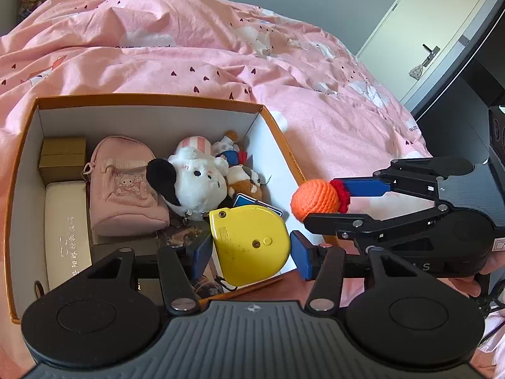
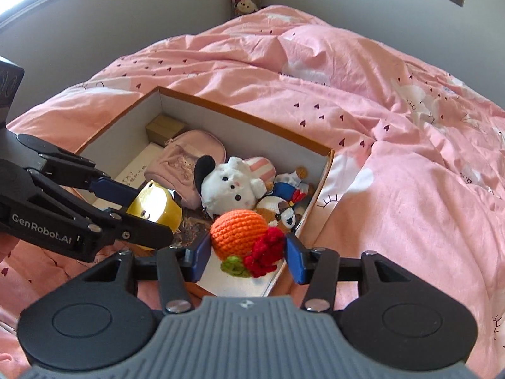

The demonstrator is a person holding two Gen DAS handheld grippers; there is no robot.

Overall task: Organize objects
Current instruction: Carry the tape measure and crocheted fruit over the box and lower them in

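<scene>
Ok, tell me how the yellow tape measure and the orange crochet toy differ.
The tape measure is hard, smooth, flat plastic in plain yellow; the crochet toy is soft, knitted and round, orange with red and green trim. The tape measure sits in the left tongs; the toy sits in the right tongs. Both are gripped between blue pads and held over the box.

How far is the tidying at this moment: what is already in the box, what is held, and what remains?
Done: the pink pouch, the white plush dog, smaller plush toys and two small boxes lie inside the orange box. In hand: the left gripper grips a yellow tape measure; the right gripper grips an orange crochet toy. Left: setting both into the box.
</scene>
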